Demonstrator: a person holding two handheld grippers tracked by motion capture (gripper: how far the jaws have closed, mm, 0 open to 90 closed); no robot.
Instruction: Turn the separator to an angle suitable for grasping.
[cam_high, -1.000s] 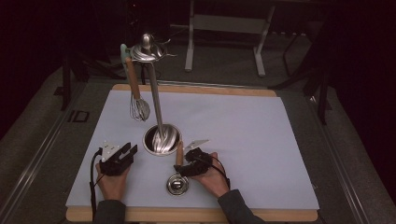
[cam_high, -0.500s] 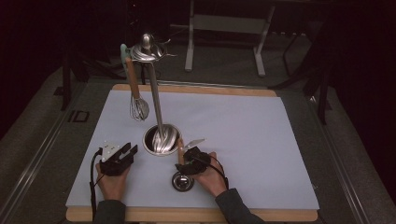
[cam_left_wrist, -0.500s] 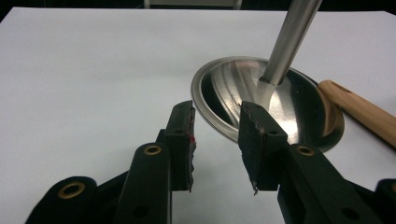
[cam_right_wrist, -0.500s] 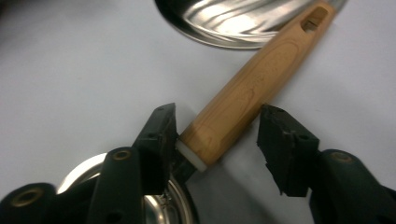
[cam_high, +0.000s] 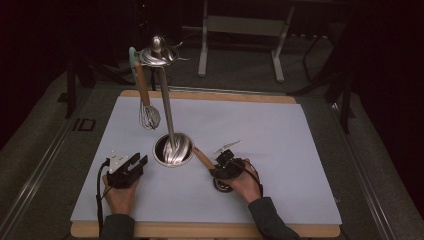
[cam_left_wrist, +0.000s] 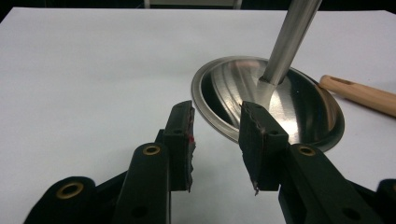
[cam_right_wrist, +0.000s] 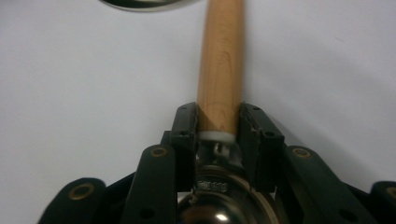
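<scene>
A steel utensil stand rises from a round base (cam_high: 173, 150) on a pole (cam_high: 166, 110). From its top (cam_high: 157, 52) hangs a whisk (cam_high: 149, 117) with a wooden handle. My right gripper (cam_high: 216, 167) has just been closing and is shut on the wooden handle (cam_right_wrist: 220, 60) of a utensil, close to its white collar. The utensil's round steel head (cam_high: 221, 184) lies under my hand. My left gripper (cam_high: 141, 161) stands open and holds nothing, just left of the base (cam_left_wrist: 299, 107), with the pole (cam_left_wrist: 289, 42) beyond its jaws.
Everything rests on a white sheet (cam_high: 280, 140) over a wooden board. The edge of the stand's base (cam_right_wrist: 144, 3) lies just past the far end of the held handle. A metal frame stands on the floor behind the table.
My right gripper has closed on the wooden handle and has slid to the right with the utensil. The left gripper has stayed where it was.
</scene>
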